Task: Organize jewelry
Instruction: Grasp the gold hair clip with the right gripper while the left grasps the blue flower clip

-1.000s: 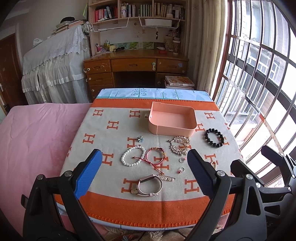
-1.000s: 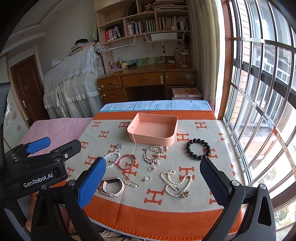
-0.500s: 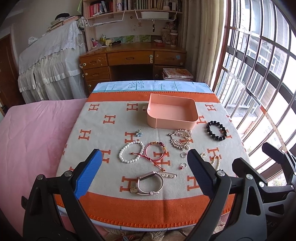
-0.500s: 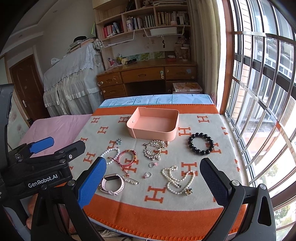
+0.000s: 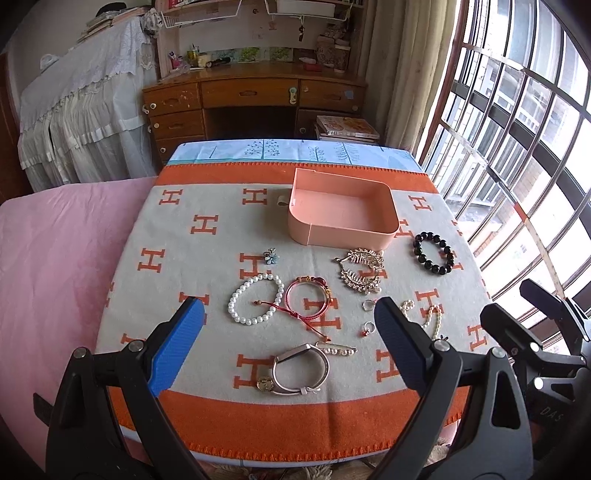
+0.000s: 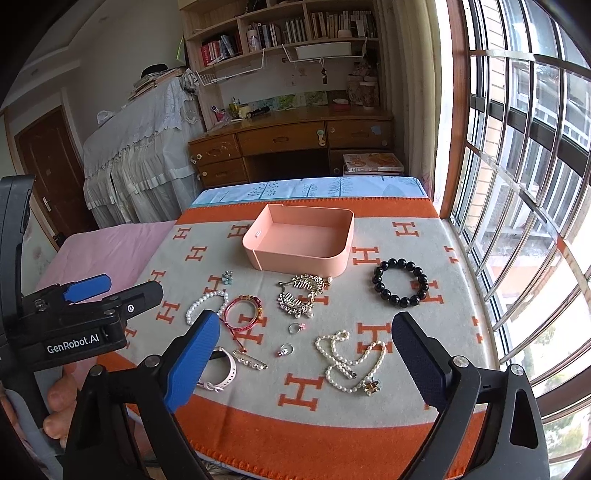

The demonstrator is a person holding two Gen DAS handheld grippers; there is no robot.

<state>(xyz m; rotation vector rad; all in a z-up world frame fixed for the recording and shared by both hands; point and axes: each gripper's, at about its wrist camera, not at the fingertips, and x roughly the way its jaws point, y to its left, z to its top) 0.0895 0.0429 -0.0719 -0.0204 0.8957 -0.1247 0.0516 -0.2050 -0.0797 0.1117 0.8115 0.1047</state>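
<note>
At the far left stood a brown door [image 6: 44, 173] and a piece of furniture draped in white lace cloth [image 5: 85, 110], with a pink bedspread [image 5: 55, 258] spreading near it up to the table's left edge. The left gripper [image 5: 288, 347] hung over the near edge of the table, its blue pads spread wide and gripping nothing. The table wore an orange-and-grey blanket [image 5: 207, 266] patterned with H shapes, a pale blue cloth [image 5: 280, 149] showing at its far end. On the blanket, from the left, lay a small blue flower charm [image 5: 271, 256], a white pearl bracelet [image 5: 256, 298], a red cord bracelet [image 5: 308, 301] touching it, and nearer, a pink watch [image 5: 299, 371] beside a slim pearl pin [image 5: 338, 349]. The empty pink tray [image 5: 343, 214] sat toward the far middle, and just near it lay a gold rhinestone hair comb [image 5: 360, 271]. 2 small rings [image 6: 291, 338] lay near the comb, then a long pearl necklace [image 6: 349, 360], with a black bead bracelet [image 6: 400, 282] at the far right. The right gripper [image 6: 306, 358] hovered above the near edge too, its pads likewise wide apart and empty. Behind the table stood a wooden desk [image 6: 291, 138] under bookshelves [image 6: 288, 31], and a barred window [image 6: 524, 166] filled the right side.
</note>
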